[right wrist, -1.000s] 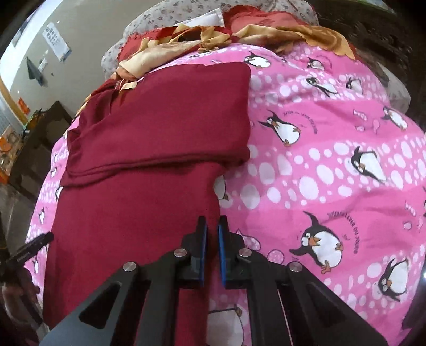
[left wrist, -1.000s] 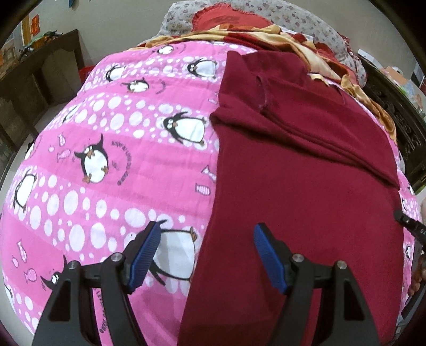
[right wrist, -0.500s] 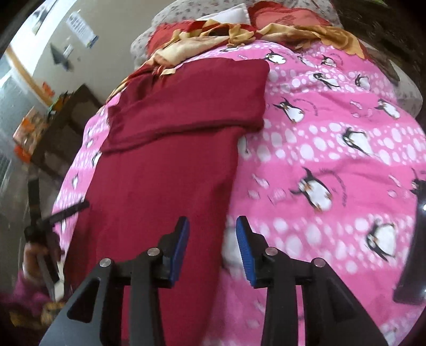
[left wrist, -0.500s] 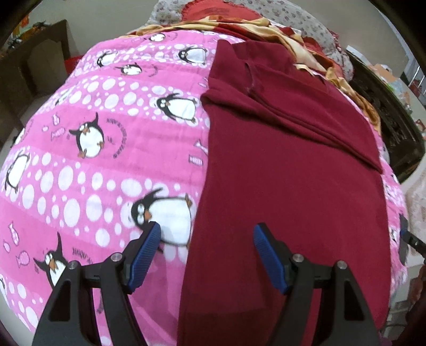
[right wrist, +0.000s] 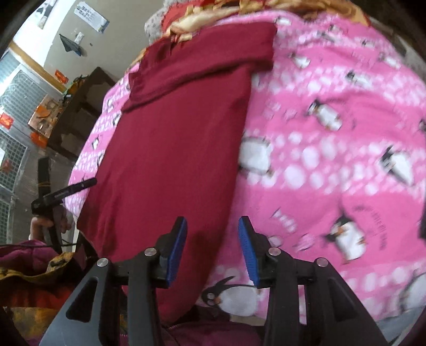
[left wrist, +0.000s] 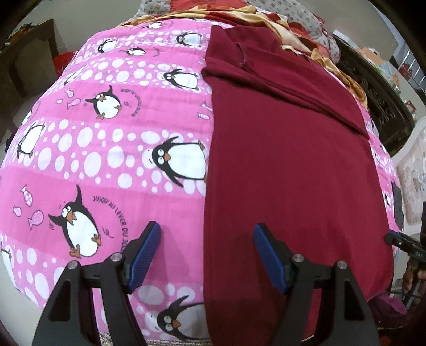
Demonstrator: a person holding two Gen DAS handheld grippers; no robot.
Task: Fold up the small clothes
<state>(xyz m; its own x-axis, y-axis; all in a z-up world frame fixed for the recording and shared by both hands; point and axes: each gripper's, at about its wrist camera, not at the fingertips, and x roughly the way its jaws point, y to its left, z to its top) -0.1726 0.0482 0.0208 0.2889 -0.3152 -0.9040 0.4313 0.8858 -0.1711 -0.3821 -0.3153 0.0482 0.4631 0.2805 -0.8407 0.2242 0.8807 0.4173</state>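
**Halfway, by my reckoning: sides folded, hem not yet lifted**

So far the dark red garment (left wrist: 287, 159) lies flat on the pink penguin blanket (left wrist: 106, 138), lengthways, its far end reaching the heap of red and yellow bedding (left wrist: 266, 16) at the head of the bed. Across that far end a sleeve or side panel is already laid over the body, and both long edges run straight, so I judge the narrowing folds done. What is left, I think, is bringing the near hem up toward the collar.

Neither of my tools holds anything. My left gripper (left wrist: 205, 255) hangs with its jaws wide apart, straddling the garment's left long edge near the hem: one blue pad over the blanket, the other over red cloth. My right gripper (right wrist: 211, 250) is also spread, less widely, over the opposite long edge at the hem end.

From the left wrist I get a sharp look at the folded layers by the collar. The right wrist view is smeared, so the blanket there is only roughly readable, but it alone shows the garment's near end hanging over the bed's edge, plus my left hand (right wrist: 46, 223) on its handle.
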